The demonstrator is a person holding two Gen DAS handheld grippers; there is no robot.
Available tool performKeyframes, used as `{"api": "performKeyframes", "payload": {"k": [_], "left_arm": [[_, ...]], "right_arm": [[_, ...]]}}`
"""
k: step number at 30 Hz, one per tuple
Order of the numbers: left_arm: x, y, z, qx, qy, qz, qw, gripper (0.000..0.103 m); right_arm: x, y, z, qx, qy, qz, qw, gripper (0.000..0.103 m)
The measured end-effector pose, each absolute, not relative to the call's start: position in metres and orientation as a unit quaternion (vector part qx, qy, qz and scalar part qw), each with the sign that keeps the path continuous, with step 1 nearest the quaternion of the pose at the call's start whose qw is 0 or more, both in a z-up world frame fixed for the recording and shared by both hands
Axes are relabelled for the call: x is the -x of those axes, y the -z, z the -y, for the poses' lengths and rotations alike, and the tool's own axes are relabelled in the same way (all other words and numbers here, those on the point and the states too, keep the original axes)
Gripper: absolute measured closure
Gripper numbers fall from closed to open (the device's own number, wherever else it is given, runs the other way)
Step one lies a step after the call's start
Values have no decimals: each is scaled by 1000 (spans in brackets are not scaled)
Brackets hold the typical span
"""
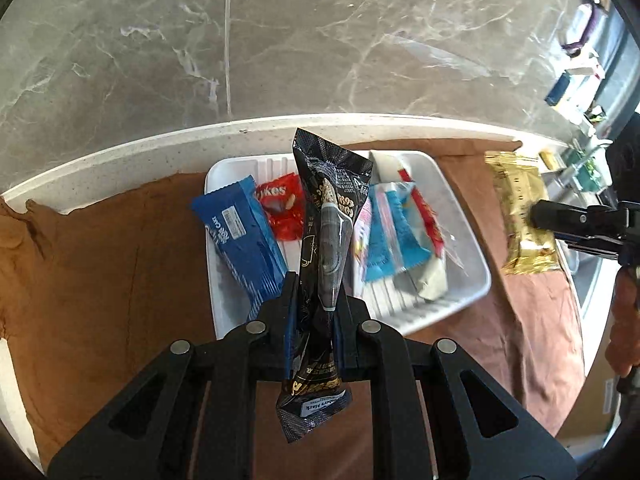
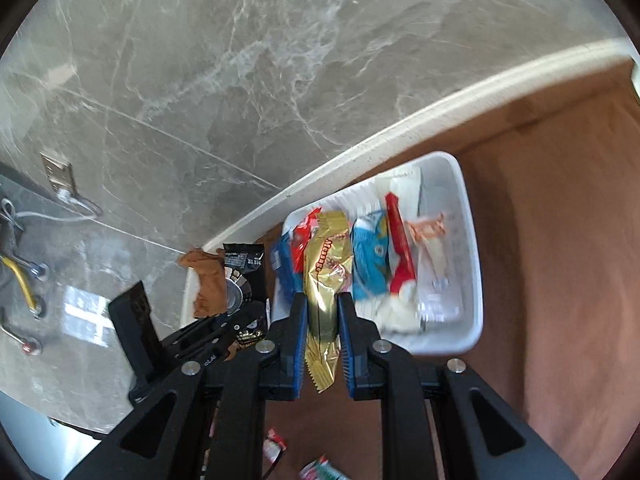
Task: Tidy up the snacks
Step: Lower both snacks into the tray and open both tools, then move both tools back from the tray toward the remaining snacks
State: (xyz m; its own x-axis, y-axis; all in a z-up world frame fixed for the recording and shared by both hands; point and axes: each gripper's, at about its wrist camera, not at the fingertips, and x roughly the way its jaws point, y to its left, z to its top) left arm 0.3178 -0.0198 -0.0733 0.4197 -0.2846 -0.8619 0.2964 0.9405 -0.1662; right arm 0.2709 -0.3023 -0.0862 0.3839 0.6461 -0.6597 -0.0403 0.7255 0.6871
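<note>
The left gripper [image 1: 314,300] has its jaws closed narrowly on a black snack packet [image 1: 326,216], pinching it a little below its middle; the packet's long axis runs along the fingers, its wide sealed end pointing away toward the far wall and its crimped tail hanging back between the gripper's arms toward the camera. The right gripper [image 2: 322,312] is likewise clamped on a gold snack packet [image 2: 325,276], blue pads pressed on either side, the packet's long axis also in line with the fingers, one serrated end pointing near and the other far, over the tray. Both packets are held above a white tray [image 1: 468,248] that sits on a brown cloth [image 1: 120,264] covering the counter. In the tray, from left to right in the left wrist view, lie a blue packet [image 1: 240,236] angled with its far end leaning left and partly over the tray's left rim, a red packet [image 1: 282,210] just beside it, a light blue packet [image 1: 386,236], a red-edged wrapper [image 1: 428,216], and a pale cream packet [image 1: 430,280] at the near right. In the right wrist view, two small wrappers [image 2: 276,446] lie on the cloth near the camera, too blurred to read. Beyond the tray, a white counter edge [image 1: 160,144] meets a grey marble wall [image 1: 280,40].
</note>
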Motion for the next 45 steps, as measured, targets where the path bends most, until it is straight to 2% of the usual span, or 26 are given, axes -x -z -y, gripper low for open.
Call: {"api": "performKeyframes", "payload": {"k": [15,21,27,29,30,31,33,35,38,39,42,45], "left_arm": [[-342,125,46,-10,146,-527,837,89],[-345,141,52,-7,139,-532,835,86],[-343,143,53,-3,126,-523,843,84],[-341,139,48,1,124,-518,847,68],[-339,137,47,3,125,-514,848,49],[-336,130,42,5,126,-509,852,38],[-332,123,44,5,130,-499,857,36],[-328,116,47,3,133,-493,860,36],[-317,102,47,5,135,-468,873,24],[-312,96,44,9,135,-456,880,20],[-290,74,26,39,137,-410,901,0],[-256,55,-2,74,140,-337,928,0]], "right_arm": [[-316,149,262,-236,-206,-563,765,86],[-315,154,258,-221,-203,-564,769,85],[-315,153,255,-213,-195,-567,771,79],[-314,150,257,-216,-192,-567,771,79],[-314,149,257,-215,-191,-568,771,79],[-313,147,257,-214,-190,-568,771,78],[-310,141,257,-211,-190,-566,774,77],[-306,134,258,-208,-190,-562,777,69],[-300,122,261,-212,-189,-555,782,53],[-297,118,264,-215,-188,-553,783,45],[-282,104,276,-229,-191,-534,791,30],[-261,90,288,-242,-204,-508,801,16]]}}
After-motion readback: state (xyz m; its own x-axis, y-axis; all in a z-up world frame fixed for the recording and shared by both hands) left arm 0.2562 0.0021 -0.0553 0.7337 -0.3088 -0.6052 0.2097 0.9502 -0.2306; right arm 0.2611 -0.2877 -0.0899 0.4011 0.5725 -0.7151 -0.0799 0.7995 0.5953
